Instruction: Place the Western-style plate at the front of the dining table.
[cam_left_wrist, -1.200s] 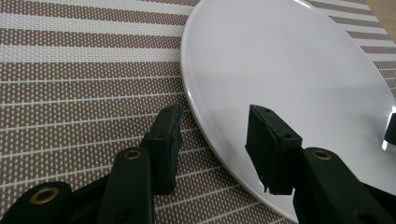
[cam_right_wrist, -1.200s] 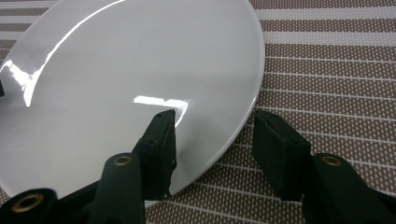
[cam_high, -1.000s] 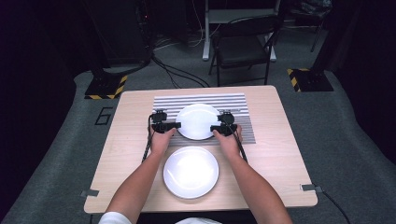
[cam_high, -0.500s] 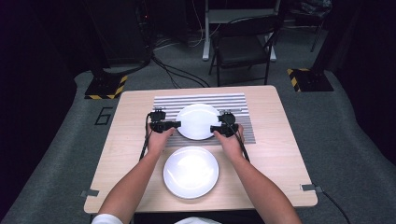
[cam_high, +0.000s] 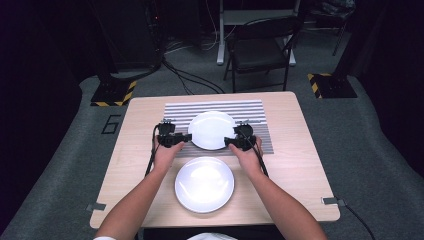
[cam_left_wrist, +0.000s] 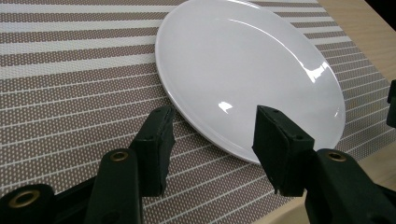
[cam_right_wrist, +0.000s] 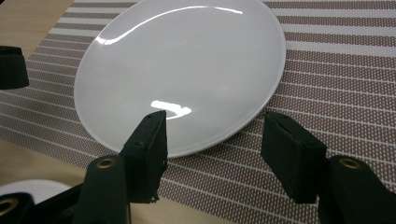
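Note:
A white plate (cam_high: 211, 130) lies on the striped placemat (cam_high: 215, 106) at the middle of the table. My left gripper (cam_high: 187, 137) stands at its left rim and my right gripper (cam_high: 229, 141) at its right rim. In the left gripper view the plate (cam_left_wrist: 243, 70) has its near rim showing in the gap of the open left gripper (cam_left_wrist: 212, 135), and the pads are off it. The right gripper (cam_right_wrist: 212, 140) is open the same way over the plate (cam_right_wrist: 187, 65). Both pairs of jaws have just been opening, and neither holds anything.
A second white plate (cam_high: 204, 183) sits on the bare wooden table (cam_high: 300, 165) nearer the person, between the forearms. Beyond the table stand a folding chair (cam_high: 260, 50) and cables on the floor.
Both grippers have drawn slightly back and up from the far plate's rim. The plate rests on the placemat in the same spot.

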